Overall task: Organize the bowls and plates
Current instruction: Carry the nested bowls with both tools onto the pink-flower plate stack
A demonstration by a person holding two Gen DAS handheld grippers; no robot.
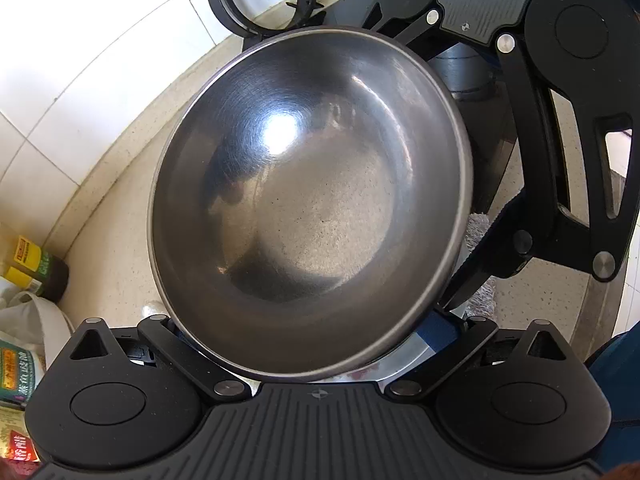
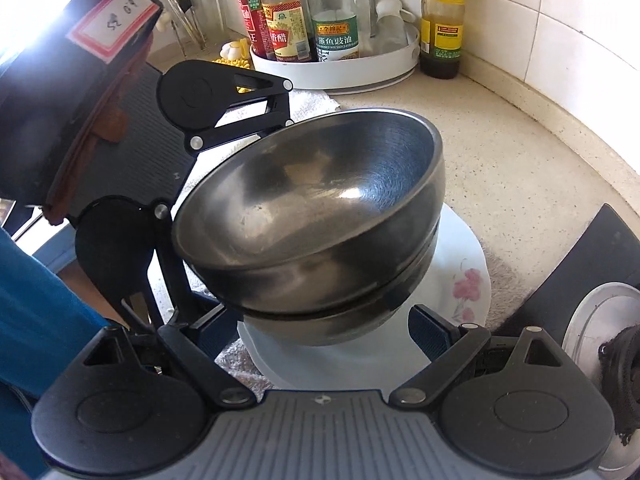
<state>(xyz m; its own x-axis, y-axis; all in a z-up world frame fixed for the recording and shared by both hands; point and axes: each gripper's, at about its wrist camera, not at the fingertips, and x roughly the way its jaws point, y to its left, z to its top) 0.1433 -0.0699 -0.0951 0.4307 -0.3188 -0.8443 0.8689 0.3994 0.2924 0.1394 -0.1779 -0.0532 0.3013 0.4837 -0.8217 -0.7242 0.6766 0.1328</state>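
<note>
Scene: a speckled kitchen bench (image 2: 520, 168) against white wall tiles, with sauce bottles (image 2: 286, 12) in a white tray at the upper centre of the right wrist view.

Bowls: two steel bowls nested; the top bowl (image 2: 308, 192) fills the middle of the frame, tilted with its open mouth toward the upper left, and the lower bowl (image 2: 340, 320) shows as a band beneath it.

Plate: a white flowered plate (image 2: 468, 280) lies under the bowls at lower centre, on a pale towel (image 2: 504, 280).

Your left tool (image 1: 312, 360): its fingers sit either side of the near rim at the bottom of the left wrist view, seemingly clamped on the top bowl (the contact itself is hidden).

Your right tool (image 2: 320, 320): fingers spread wide, either side of the lower bowl, not touching it.

Key relation: the stack sits straight ahead between the right tool's fingers, while the left tool reaches in from the upper left of the right wrist view, so the left one is the nearer.

Likely step: seating the top bowl level in the lower one.
</note>
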